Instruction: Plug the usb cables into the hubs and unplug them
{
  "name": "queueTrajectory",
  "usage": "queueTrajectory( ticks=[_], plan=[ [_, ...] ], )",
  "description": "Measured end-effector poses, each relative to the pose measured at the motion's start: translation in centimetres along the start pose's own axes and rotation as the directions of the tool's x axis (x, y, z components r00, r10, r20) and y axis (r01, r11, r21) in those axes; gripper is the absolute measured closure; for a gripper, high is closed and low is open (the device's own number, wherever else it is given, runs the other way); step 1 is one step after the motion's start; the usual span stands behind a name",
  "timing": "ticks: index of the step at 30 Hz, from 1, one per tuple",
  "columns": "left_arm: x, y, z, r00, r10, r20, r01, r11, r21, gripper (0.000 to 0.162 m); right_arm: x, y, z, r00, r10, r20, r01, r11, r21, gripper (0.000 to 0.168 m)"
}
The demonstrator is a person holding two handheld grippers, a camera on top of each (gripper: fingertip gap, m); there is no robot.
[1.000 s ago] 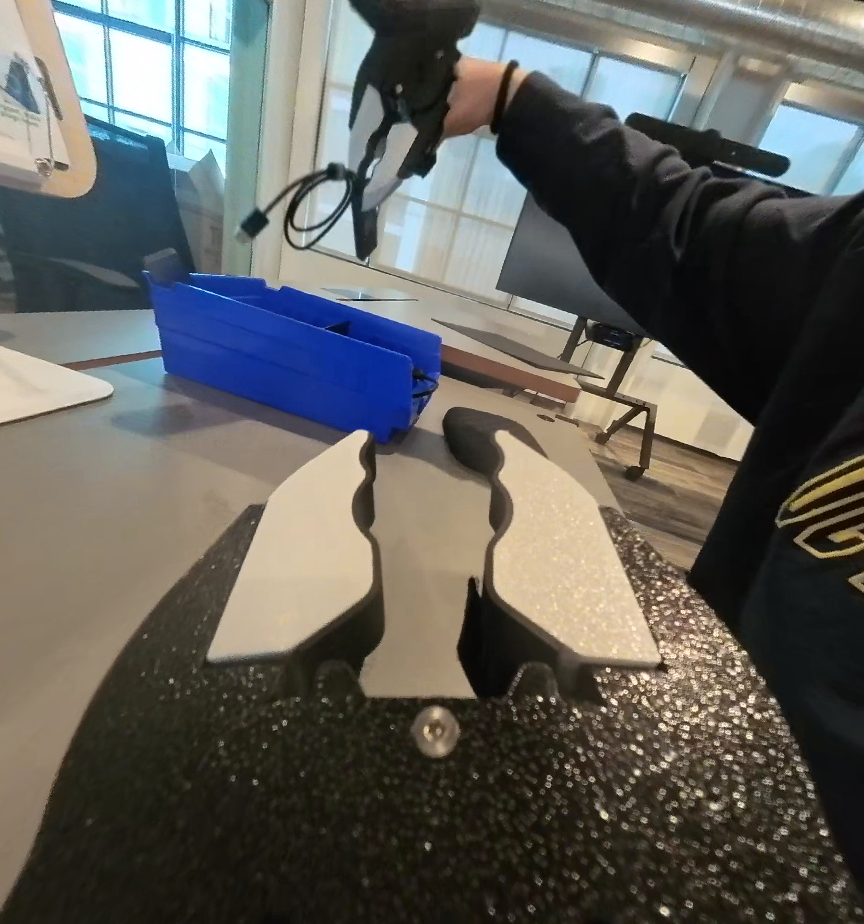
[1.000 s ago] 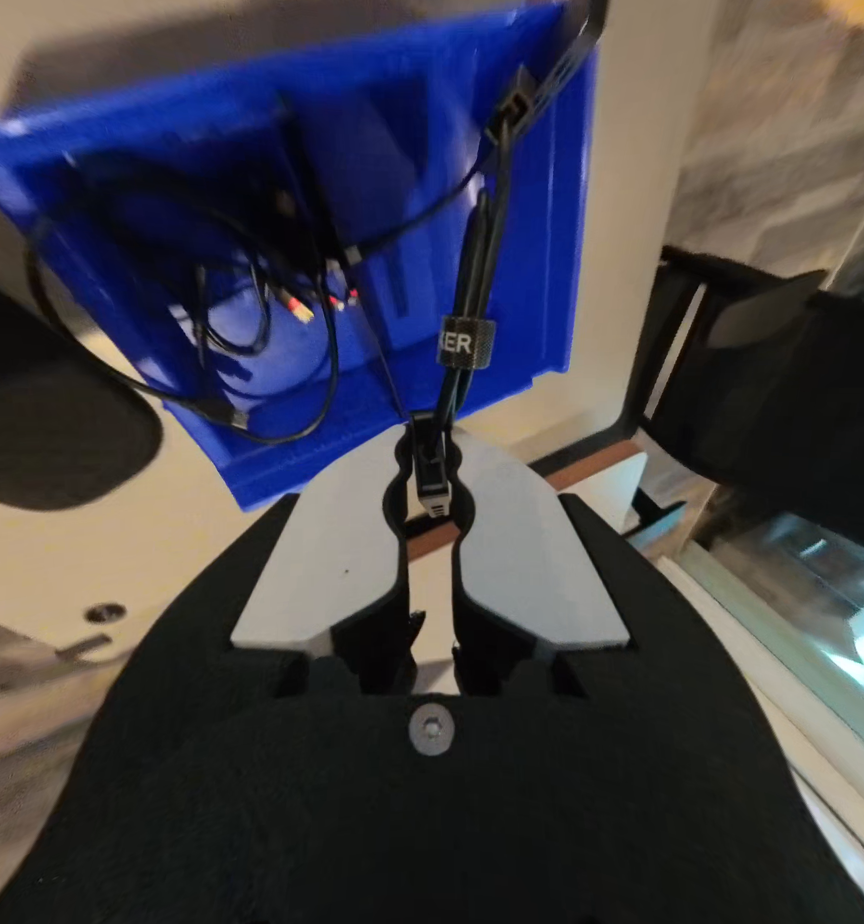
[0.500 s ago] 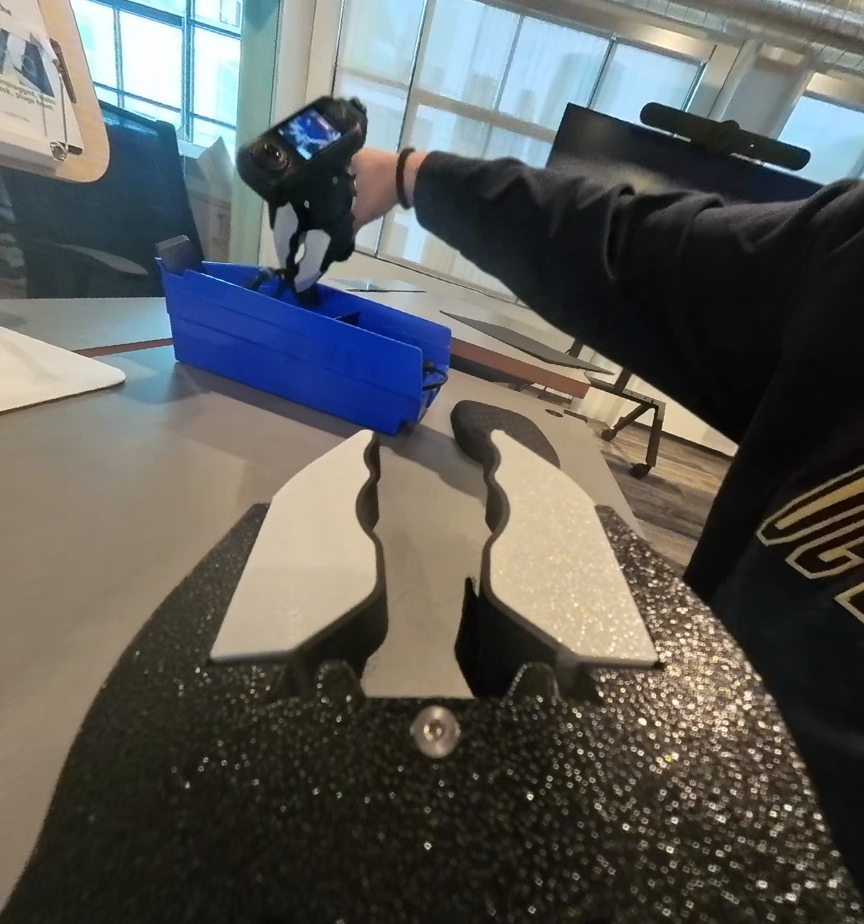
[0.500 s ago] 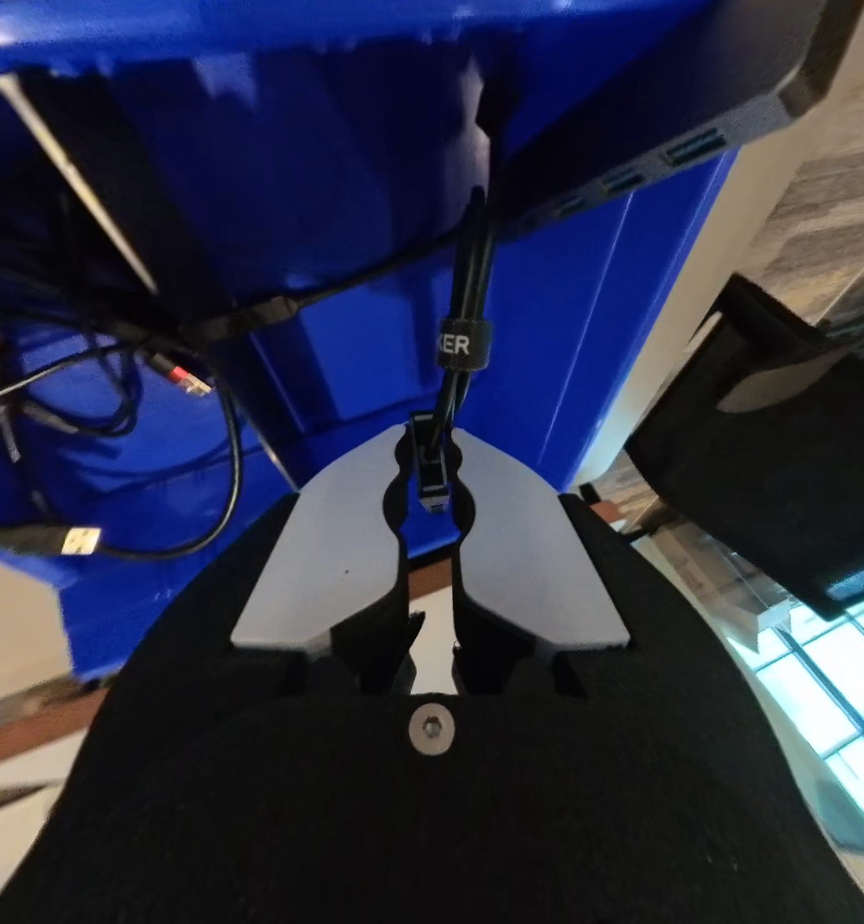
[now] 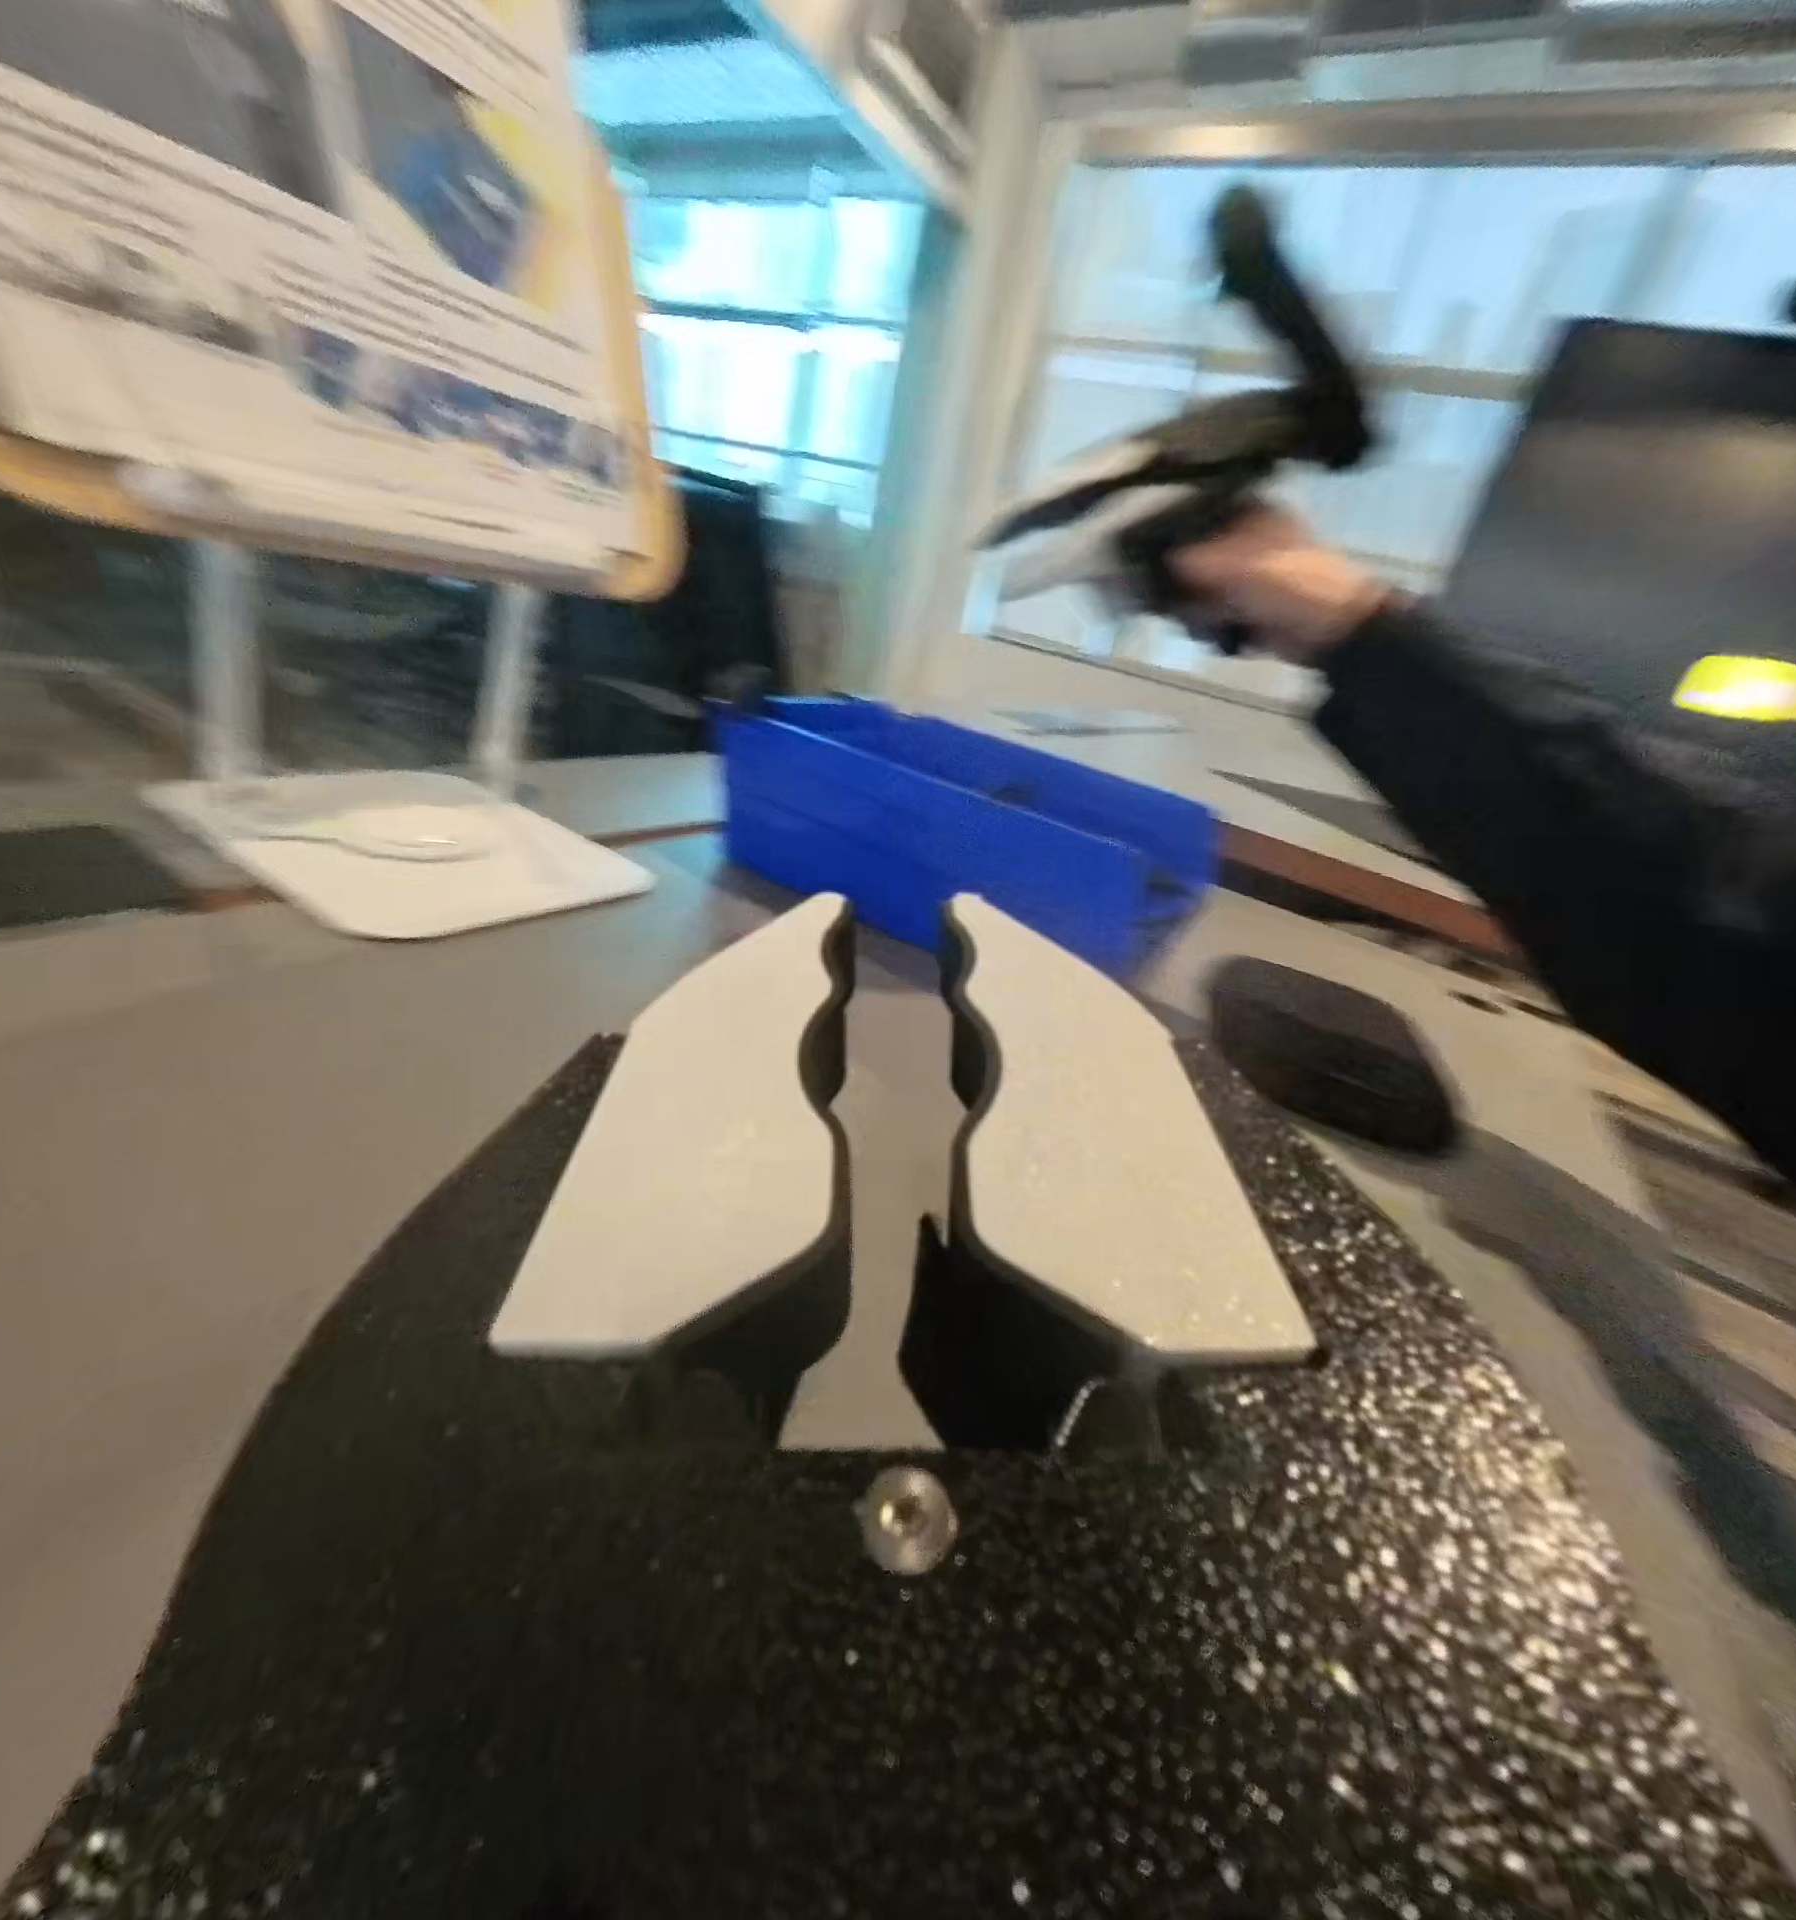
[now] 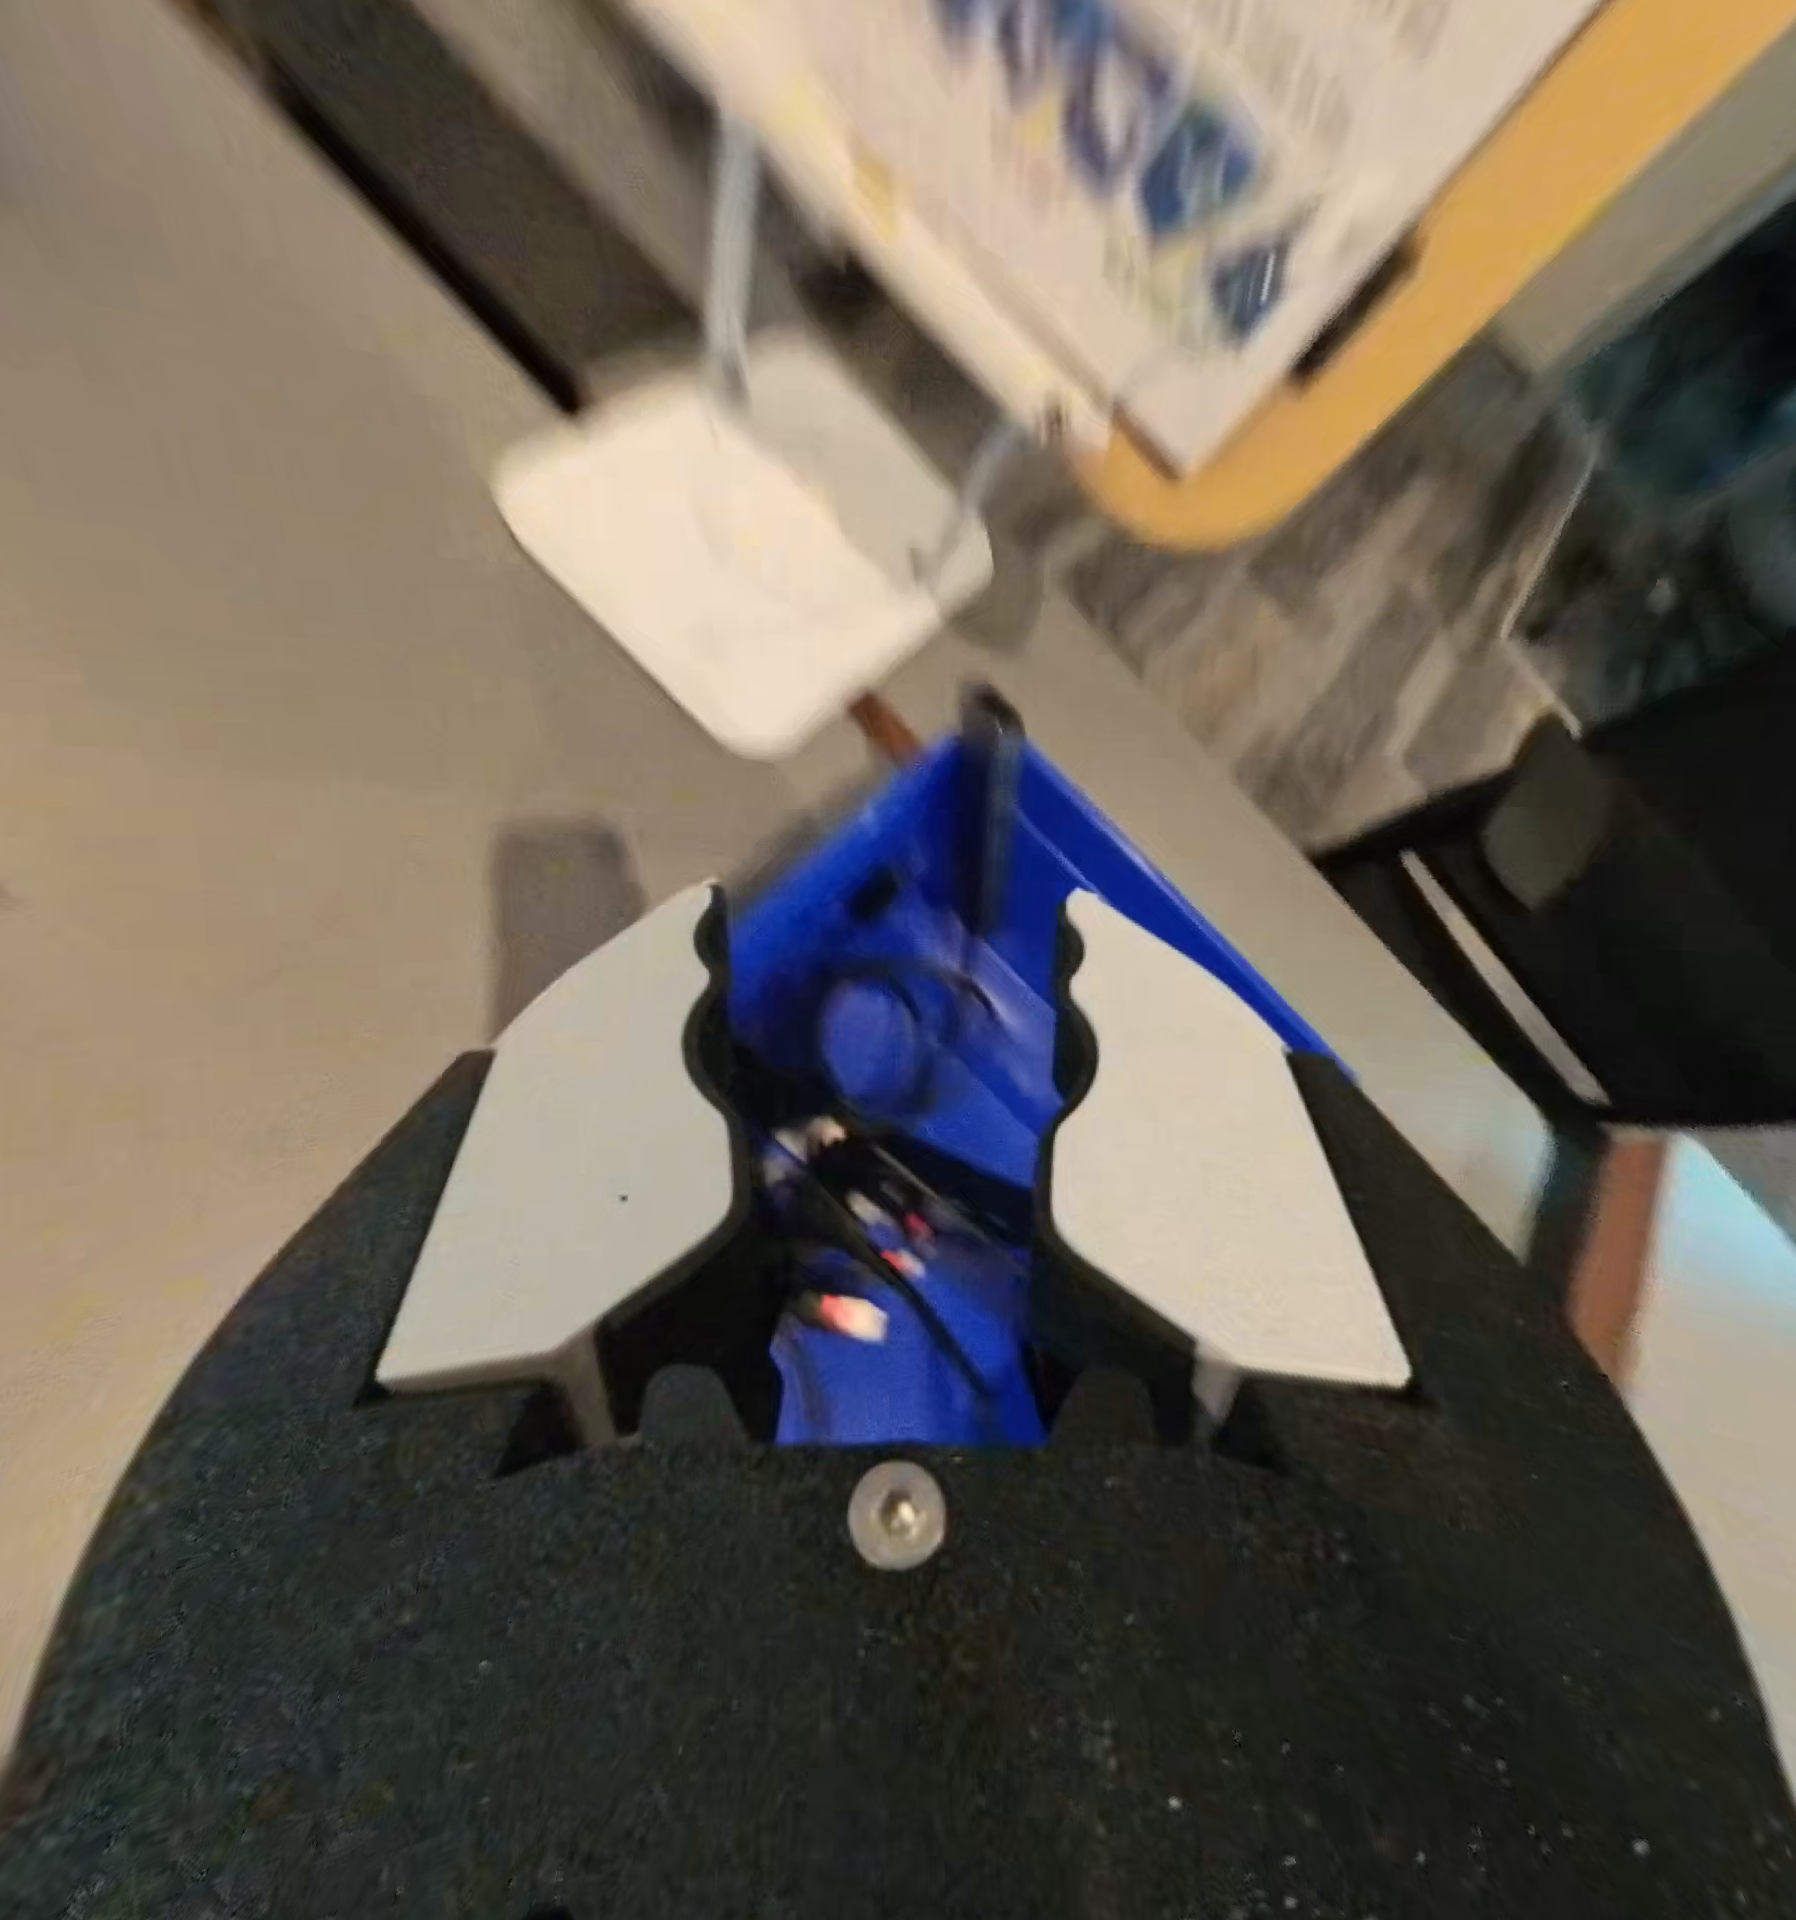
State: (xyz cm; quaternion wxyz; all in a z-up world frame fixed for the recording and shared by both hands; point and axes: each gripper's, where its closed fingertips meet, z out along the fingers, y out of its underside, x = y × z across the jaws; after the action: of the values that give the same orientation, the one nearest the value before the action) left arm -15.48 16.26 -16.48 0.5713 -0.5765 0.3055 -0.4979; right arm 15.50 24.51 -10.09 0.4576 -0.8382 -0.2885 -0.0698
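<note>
The blue bin point(image 5: 956, 842) stands on the grey table. In the right wrist view I look down into the bin point(image 6: 821, 894); several USB cables point(image 6: 852, 1226) lie tangled in it, and a dark hub point(image 6: 993, 800) stands at its far end. My right gripper point(image 6: 889, 904) is wide open and empty above the bin. It also shows blurred in the left wrist view point(image 5: 1112, 499), held up above the bin. My left gripper point(image 5: 896, 914) is low over the table in front of the bin, its jaws a narrow gap apart with nothing between them.
A black oval object point(image 5: 1330, 1060) lies on the table right of my left gripper. A sign board point(image 5: 250, 260) on a white base point(image 5: 395, 852) stands at the left; the base also shows in the right wrist view point(image 6: 738, 551). The person's dark sleeve point(image 5: 1600, 831) reaches across on the right.
My right gripper has let go of the cable it held, opened wide and pulled up out of the bin. My left gripper's jaws have narrowed and it has swung, blurring the view.
</note>
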Motion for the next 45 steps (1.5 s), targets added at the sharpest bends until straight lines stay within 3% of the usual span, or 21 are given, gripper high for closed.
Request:
queueTrajectory(
  ticks=[2, 3, 5, 8, 10, 12, 14, 16, 18, 20, 24, 30, 33, 35, 36, 38, 40, 45],
  plan=[
    [-2.6, -1.4, -1.1, 0.977, 0.048, 0.208, -0.052, 0.999, 0.013, 0.150, -4.3, -3.6, -3.6, 0.994, 0.079, 0.069, -0.093, 0.970, 0.223, 0.111],
    [-3.5, -2.1, -1.7, 0.959, 0.061, 0.276, -0.065, 0.998, 0.007, 0.143, -6.6, -5.0, -5.1, 0.988, 0.106, 0.116, -0.138, 0.939, 0.316, 0.111],
    [-4.5, -3.2, -2.6, 0.938, 0.089, 0.336, -0.080, 0.996, -0.042, 0.112, -11.5, -6.5, -7.5, 0.965, 0.117, 0.233, -0.212, 0.873, 0.440, 0.110],
    [-6.5, -4.5, -4.8, 0.881, 0.168, 0.442, -0.107, 0.981, -0.160, 0.092, -17.8, -6.4, -7.8, 0.933, 0.094, 0.348, -0.282, 0.793, 0.540, 0.115],
    [-8.0, -6.1, -7.0, 0.808, 0.246, 0.536, -0.161, 0.966, -0.200, 0.090, -21.2, -4.8, -5.5, 0.916, 0.054, 0.398, -0.279, 0.797, 0.535, 0.137],
    [-9.5, -7.7, -9.3, 0.721, 0.321, 0.614, -0.207, 0.945, -0.252, 0.085, -23.5, -3.5, -2.9, 0.870, 0.074, 0.488, -0.351, 0.787, 0.507, 0.134],
    [-11.2, -8.4, -11.3, 0.643, 0.371, 0.670, -0.200, 0.926, -0.320, 0.064, -24.8, -3.2, -1.9, 0.766, 0.136, 0.629, -0.507, 0.730, 0.460, 0.128],
    [-13.2, -7.1, -12.7, 0.622, 0.379, 0.685, -0.095, 0.905, -0.415, 0.041, -25.5, -3.1, -2.0, 0.659, 0.165, 0.734, -0.614, 0.682, 0.398, 0.121],
    [-15.2, -5.3, -13.7, 0.609, 0.390, 0.691, 0.007, 0.868, -0.496, 0.029, -24.9, -2.3, -0.8, 0.693, 0.218, 0.687, -0.615, 0.675, 0.407, 0.115],
    [-17.0, -4.0, -14.7, 0.575, 0.440, 0.690, 0.054, 0.822, -0.568, 0.028, -23.8, -2.2, -0.6, 0.745, 0.244, 0.621, -0.603, 0.645, 0.469, 0.107],
    [-19.4, -2.6, -15.8, 0.529, 0.506, 0.681, 0.134, 0.743, -0.656, 0.046, -22.5, -2.2, -0.8, 0.869, 0.220, 0.444, -0.468, 0.661, 0.587, 0.095],
    [-21.4, 0.0, -16.9, 0.560, 0.400, 0.726, 0.335, 0.692, -0.640, 0.069, -22.1, -2.4, -0.8, 0.968, 0.153, 0.197, -0.247, 0.705, 0.665, 0.086],
    [-21.2, 0.5, -16.2, 0.609, 0.352, 0.710, 0.351, 0.684, -0.640, 0.102, -22.8, -2.5, -0.7, 0.981, 0.108, 0.162, -0.188, 0.727, 0.661, 0.087],
    [-21.4, 0.6, -16.3, 0.589, 0.411, 0.696, 0.342, 0.653, -0.675, 0.134, -23.1, -2.6, -0.8, 0.984, 0.093, 0.150, -0.169, 0.734, 0.658, 0.087],
    [-21.7, 0.6, -16.6, 0.562, 0.463, 0.685, 0.338, 0.628, -0.701, 0.142, -23.2, -2.6, -0.8, 0.985, 0.090, 0.150, -0.167, 0.736, 0.655, 0.088],
    [-22.0, 0.5, -17.2, 0.519, 0.564, 0.642, 0.327, 0.562, -0.759, 0.149, -23.3, -2.6, -0.7, 0.983, 0.093, 0.159, -0.175, 0.738, 0.652, 0.088],
    [-22.3, 0.1, -17.6, 0.485, 0.606, 0.630, 0.317, 0.550, -0.773, 0.155, -23.2, -2.6, -0.7, 0.980, 0.105, 0.170, -0.191, 0.737, 0.648, 0.088],
    [-20.3, -0.2, -17.2, 0.578, 0.562, 0.592, 0.187, 0.615, -0.766, 0.156, -22.4, -2.7, -1.4, 0.971, 0.142, 0.191, -0.234, 0.711, 0.663, 0.098]
  ],
)
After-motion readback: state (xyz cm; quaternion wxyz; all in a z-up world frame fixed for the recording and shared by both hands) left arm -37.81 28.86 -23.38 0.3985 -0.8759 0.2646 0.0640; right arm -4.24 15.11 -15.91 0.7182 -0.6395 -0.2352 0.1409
